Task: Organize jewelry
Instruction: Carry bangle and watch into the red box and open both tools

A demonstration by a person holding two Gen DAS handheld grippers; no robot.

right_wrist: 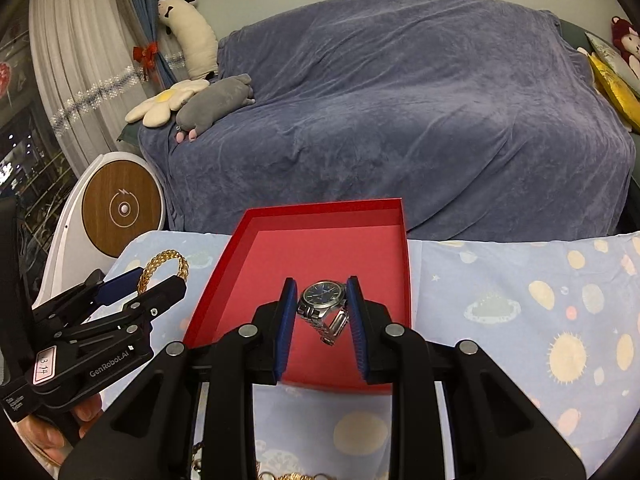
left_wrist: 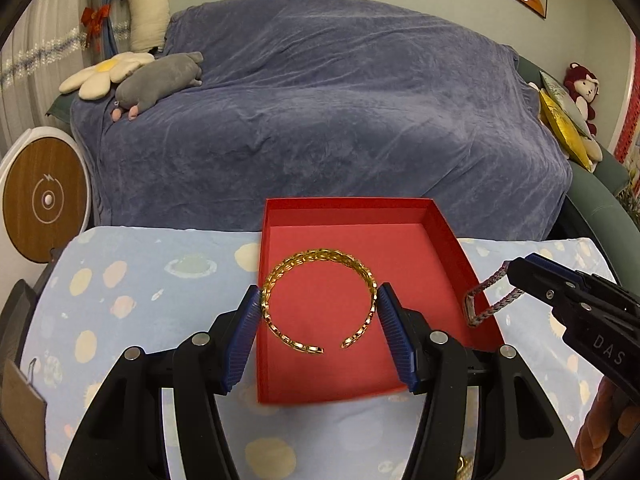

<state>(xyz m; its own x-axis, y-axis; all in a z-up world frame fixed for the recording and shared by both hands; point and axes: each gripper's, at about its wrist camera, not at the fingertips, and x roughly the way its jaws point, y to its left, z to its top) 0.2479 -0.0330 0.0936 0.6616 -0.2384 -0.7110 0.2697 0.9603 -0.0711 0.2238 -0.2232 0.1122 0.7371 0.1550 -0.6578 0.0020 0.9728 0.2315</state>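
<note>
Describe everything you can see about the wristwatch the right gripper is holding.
The wristwatch has a round silver-coloured case, a dark blue dial and a metal-looking link band whose open clasp hangs below. It sits tilted, dial facing up toward the camera, clamped at its sides between the blue pads of the right gripper. It is held in the air above the red box, not resting on it. In the left wrist view its band loops out from the gripper's tip.

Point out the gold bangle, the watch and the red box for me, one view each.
gold bangle [left_wrist: 320, 258]: left wrist view, top of its woven arc.
watch [right_wrist: 324, 294]: right wrist view, blue dial.
red box [right_wrist: 320, 210]: right wrist view, far wall.
</note>
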